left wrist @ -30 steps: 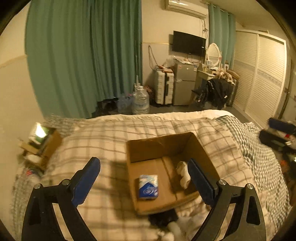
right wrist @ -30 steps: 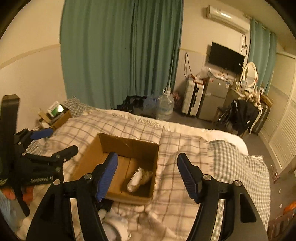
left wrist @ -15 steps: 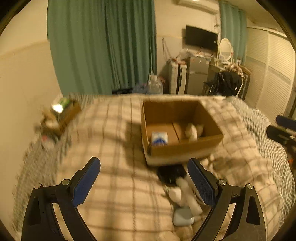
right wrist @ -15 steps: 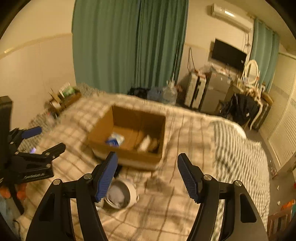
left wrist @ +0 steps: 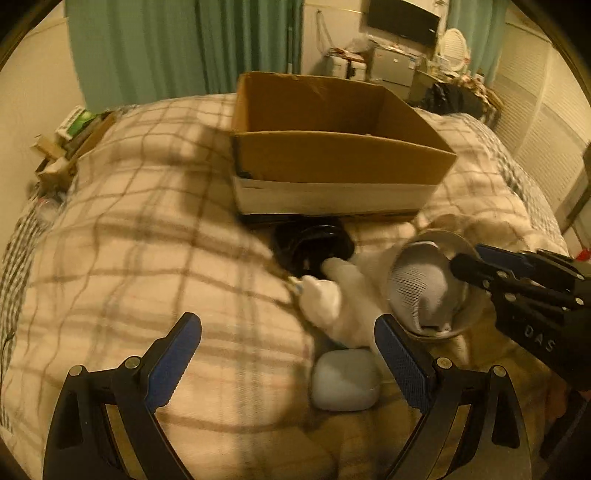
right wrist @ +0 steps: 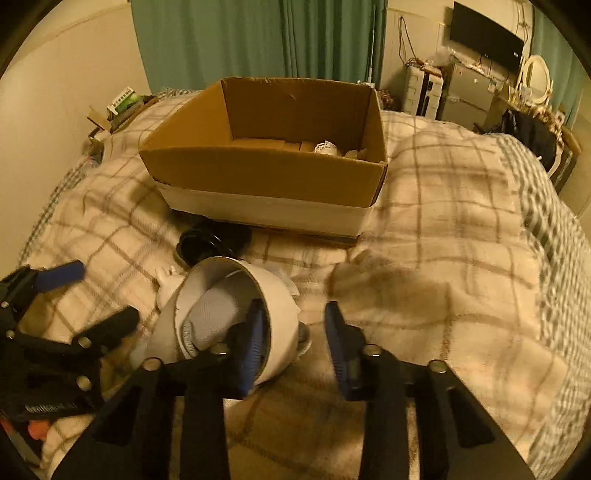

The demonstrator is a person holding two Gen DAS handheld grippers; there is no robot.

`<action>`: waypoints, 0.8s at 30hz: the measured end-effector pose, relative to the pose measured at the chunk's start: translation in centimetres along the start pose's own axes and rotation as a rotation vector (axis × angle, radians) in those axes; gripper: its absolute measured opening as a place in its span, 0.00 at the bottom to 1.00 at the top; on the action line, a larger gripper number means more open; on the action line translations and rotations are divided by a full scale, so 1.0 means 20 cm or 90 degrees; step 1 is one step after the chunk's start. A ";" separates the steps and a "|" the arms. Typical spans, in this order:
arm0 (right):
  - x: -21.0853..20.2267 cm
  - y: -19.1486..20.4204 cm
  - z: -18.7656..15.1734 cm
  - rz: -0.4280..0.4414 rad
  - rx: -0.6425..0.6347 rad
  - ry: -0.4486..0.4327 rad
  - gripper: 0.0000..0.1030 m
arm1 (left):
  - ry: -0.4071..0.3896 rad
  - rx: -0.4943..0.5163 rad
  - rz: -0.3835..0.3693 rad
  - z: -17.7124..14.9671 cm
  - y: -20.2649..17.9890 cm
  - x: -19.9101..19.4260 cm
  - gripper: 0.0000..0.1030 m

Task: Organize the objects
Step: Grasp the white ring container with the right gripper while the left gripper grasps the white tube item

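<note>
green curtains | wall TV | plaid blanket | louvred closet doors

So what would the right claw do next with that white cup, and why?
Probably close. The right claw is open with one finger inside the tipped white cup and the other outside its wall, so squeezing should pinch the rim. The cup lies on the plaid blanket with a grey cloth stuffed in it, just in front of the cardboard box.
</note>
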State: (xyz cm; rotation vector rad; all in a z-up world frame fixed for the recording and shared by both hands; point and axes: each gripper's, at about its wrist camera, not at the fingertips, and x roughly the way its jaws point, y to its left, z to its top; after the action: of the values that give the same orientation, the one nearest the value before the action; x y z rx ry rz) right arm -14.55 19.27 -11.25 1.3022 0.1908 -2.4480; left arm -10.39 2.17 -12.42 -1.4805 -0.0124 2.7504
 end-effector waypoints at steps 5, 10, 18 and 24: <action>-0.05 0.00 0.00 -0.010 0.005 -0.027 0.09 | 0.031 0.029 -0.037 -0.01 -0.09 0.07 0.75; -0.21 -0.02 0.02 -0.036 0.027 -0.074 0.07 | 0.046 0.083 -0.077 -0.02 -0.20 0.06 0.52; -0.44 -0.05 0.02 -0.083 0.049 -0.123 0.07 | 0.103 0.054 -0.148 0.00 -0.26 0.11 0.35; -0.53 -0.07 -0.04 -0.092 0.068 -0.127 0.07 | 0.106 0.060 -0.143 -0.02 -0.30 0.16 0.11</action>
State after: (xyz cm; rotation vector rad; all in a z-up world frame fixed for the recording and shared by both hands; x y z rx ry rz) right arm -9.12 23.49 -3.12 1.1090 0.1070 -2.7247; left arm -11.75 8.25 -15.22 -1.5713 -0.0428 2.4147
